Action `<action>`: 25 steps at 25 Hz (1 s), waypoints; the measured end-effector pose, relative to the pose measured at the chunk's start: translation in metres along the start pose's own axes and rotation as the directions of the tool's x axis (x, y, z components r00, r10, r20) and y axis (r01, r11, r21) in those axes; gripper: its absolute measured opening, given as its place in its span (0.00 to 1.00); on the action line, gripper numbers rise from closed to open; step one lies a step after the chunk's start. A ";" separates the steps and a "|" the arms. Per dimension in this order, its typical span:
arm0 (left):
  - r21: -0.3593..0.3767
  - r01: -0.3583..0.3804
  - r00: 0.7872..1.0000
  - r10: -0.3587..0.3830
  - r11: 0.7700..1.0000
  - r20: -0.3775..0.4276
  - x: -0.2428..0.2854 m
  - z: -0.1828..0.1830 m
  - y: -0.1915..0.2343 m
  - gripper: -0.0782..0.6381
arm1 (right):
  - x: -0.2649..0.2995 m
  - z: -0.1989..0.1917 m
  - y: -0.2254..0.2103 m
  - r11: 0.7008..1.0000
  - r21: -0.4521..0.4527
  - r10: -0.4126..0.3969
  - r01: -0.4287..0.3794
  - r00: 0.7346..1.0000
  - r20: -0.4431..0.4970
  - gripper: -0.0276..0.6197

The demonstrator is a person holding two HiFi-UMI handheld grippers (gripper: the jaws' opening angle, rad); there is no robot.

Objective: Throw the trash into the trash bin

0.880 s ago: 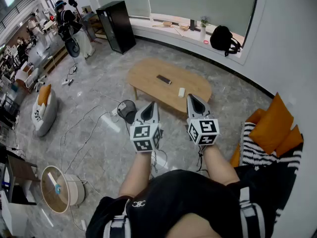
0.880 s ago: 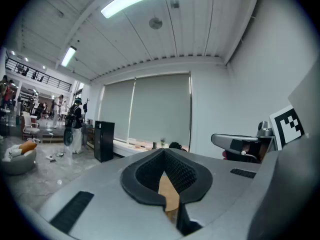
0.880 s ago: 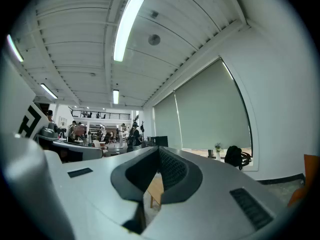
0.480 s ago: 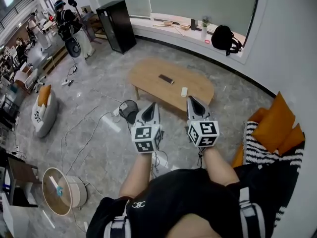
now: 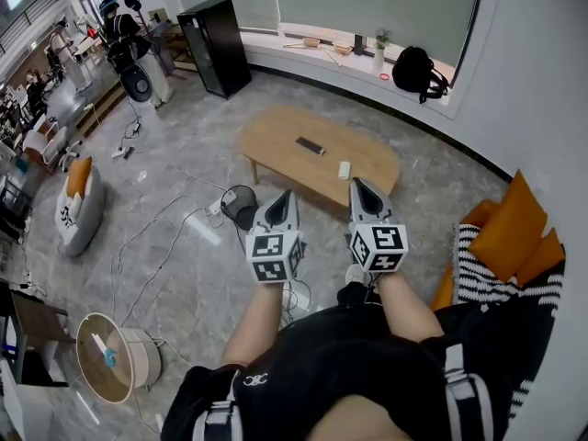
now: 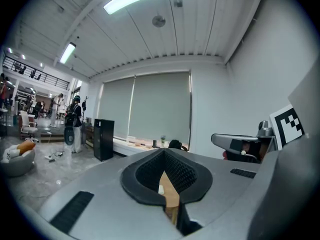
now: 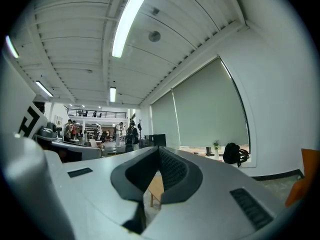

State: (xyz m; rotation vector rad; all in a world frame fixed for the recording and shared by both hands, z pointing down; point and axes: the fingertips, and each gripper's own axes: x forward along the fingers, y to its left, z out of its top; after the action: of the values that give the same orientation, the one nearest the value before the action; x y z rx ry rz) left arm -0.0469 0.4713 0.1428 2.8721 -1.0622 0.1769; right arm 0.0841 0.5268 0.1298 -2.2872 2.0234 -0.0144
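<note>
Head view first: how far along is the job?

— Hardly begun, I'd judge. The left gripper [image 5: 281,200] and the right gripper [image 5: 360,191] are both held out roughly level in front of the person. Each has its jaws pressed together with nothing caught between them. Both gripper views agree: only a sliver of the table shows through each closed pair.

— Where is the trash, then?

— Most likely it's the small white rectangular item [image 5: 343,169] lying near the front edge of the oval light-wood coffee table [image 5: 276,141], just beyond the right gripper's tips. What it is made of I cannot tell. A dark flat remote-like object [image 5: 309,145] lies mid-table, apart from it, and I doubt that counts as trash.

— And the bin?

— A round black wire bin [image 5: 235,200] stands on the grey marble floor [image 5: 184,154] near the table's front left end, just beside the left gripper as seen from above. So every step is left: close in, part the jaws, grasp, carry across, drop.

— Anything in the way?

— A corded white power strip [image 5: 204,230] lies on the floor near the bin and could catch a foot. On the right, a striped sofa with orange cushions [image 5: 514,232] narrows the path. The short line from white item to bin looks open.
</note>
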 end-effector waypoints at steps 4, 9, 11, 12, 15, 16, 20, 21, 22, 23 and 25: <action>-0.003 -0.006 1.000 0.006 1.000 0.008 0.011 0.002 0.011 0.12 | 0.016 0.001 -0.002 1.000 -0.014 -0.005 0.005 1.000 0.006 0.06; -0.010 -0.012 1.000 0.013 1.000 0.007 0.041 0.003 0.026 0.12 | 0.051 -0.007 -0.016 1.000 -0.010 0.009 -0.009 1.000 -0.001 0.06; -0.015 -0.013 1.000 0.013 1.000 0.008 0.056 0.006 0.034 0.12 | 0.067 -0.008 -0.022 1.000 -0.004 0.010 -0.010 1.000 0.002 0.06; -0.015 -0.013 1.000 0.013 1.000 0.006 0.064 0.007 0.039 0.12 | 0.075 -0.009 -0.025 1.000 0.001 0.009 -0.009 1.000 0.003 0.06; -0.007 -0.012 1.000 0.012 1.000 -0.001 0.095 0.010 0.051 0.12 | 0.106 -0.013 -0.038 1.000 0.005 0.006 -0.006 1.000 0.003 0.06; -0.004 -0.011 1.000 0.011 1.000 -0.002 0.107 0.010 0.053 0.12 | 0.118 -0.015 -0.044 1.000 0.005 0.006 -0.006 1.000 0.001 0.06; 0.005 -0.014 1.000 0.014 1.000 -0.018 0.159 0.013 0.063 0.12 | 0.164 -0.022 -0.075 1.000 0.027 0.002 -0.001 1.000 -0.011 0.06; 0.005 -0.014 1.000 0.014 1.000 -0.024 0.175 0.015 0.066 0.12 | 0.177 -0.022 -0.083 1.000 0.030 0.001 -0.001 1.000 -0.016 0.06; 0.006 -0.015 0.999 0.015 1.000 -0.031 0.190 0.018 0.070 0.12 | 0.191 -0.022 -0.092 1.000 0.031 0.002 -0.001 1.000 -0.021 0.06; 0.008 -0.017 0.999 0.017 1.000 -0.036 0.206 0.022 0.074 0.12 | 0.206 -0.021 -0.099 1.000 0.031 0.004 -0.003 1.000 -0.027 0.06; 0.013 -0.022 0.999 0.023 1.000 -0.046 0.239 0.030 0.082 0.12 | 0.235 -0.020 -0.114 0.999 0.032 0.010 -0.009 0.999 -0.036 0.06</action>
State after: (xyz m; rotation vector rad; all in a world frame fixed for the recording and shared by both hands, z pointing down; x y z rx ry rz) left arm 0.0820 0.2524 0.1472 2.8533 -1.0897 0.2502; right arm 0.2250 0.3064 0.1461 -2.2744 2.0363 -0.0869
